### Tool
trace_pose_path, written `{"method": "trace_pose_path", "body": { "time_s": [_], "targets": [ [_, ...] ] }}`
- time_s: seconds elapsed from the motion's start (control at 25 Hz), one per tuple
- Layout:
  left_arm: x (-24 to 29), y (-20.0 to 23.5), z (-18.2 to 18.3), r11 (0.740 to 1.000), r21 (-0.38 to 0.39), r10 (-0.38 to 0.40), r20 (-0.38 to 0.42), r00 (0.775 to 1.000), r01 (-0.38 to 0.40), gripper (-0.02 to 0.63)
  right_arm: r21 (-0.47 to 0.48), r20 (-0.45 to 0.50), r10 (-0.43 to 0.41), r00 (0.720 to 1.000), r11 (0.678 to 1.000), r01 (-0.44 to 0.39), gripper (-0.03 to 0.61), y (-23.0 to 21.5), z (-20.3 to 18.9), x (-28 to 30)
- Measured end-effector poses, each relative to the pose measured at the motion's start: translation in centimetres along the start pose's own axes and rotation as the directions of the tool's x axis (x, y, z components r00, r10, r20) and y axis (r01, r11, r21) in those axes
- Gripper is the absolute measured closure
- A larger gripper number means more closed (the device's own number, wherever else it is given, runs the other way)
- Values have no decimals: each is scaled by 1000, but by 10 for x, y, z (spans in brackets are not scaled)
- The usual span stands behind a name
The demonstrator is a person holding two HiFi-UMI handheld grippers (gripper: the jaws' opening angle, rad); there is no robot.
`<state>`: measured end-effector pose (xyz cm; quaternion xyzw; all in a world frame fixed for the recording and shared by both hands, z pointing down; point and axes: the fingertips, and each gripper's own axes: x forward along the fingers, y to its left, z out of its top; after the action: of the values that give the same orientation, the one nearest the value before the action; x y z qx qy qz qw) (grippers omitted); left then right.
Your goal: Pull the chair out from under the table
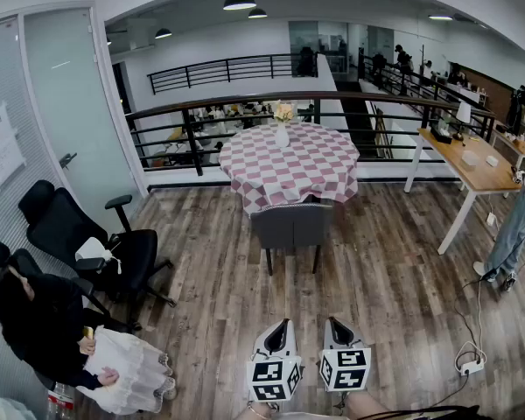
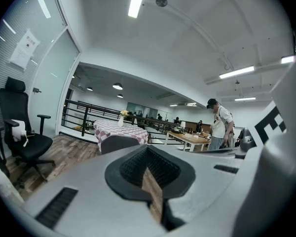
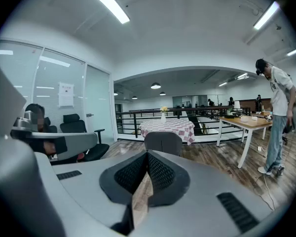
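A grey chair stands tucked against the near side of a round table covered in a pink-and-white checked cloth. The table stands in the middle of the room, well ahead of me. My left gripper and right gripper are side by side at the bottom of the head view, both shut and holding nothing, far short of the chair. In the left gripper view the chair and table lie beyond the shut left gripper. The right gripper view shows the chair straight ahead of the shut right gripper.
A vase of flowers stands on the table. Black office chairs and a seated person are at the left. On the right are a wooden desk, a standing person and a floor cable with a power strip. A black railing runs behind the table.
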<state>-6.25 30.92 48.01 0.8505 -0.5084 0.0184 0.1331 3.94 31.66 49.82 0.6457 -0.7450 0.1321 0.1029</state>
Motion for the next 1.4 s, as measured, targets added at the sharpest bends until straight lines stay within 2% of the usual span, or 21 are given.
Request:
{"method": "trace_pose_path", "body": {
  "time_s": [0.52,1.08,1.4],
  "targets": [
    [-6,13,-12,1000,-20,-7,-30,1000,6,614,25,-26,3,1000,1000,-2,561,15,-13,5],
    [0,48,-9,999,-10,-33,-49,998,32,614,66,-52,-40,998,997,43,561,27,-16,26],
    [7,68,-12,999,-51,-14,-71,997,10,614,61,-86,-42,995,997,47,561,30,-20,39]
  ]
}}
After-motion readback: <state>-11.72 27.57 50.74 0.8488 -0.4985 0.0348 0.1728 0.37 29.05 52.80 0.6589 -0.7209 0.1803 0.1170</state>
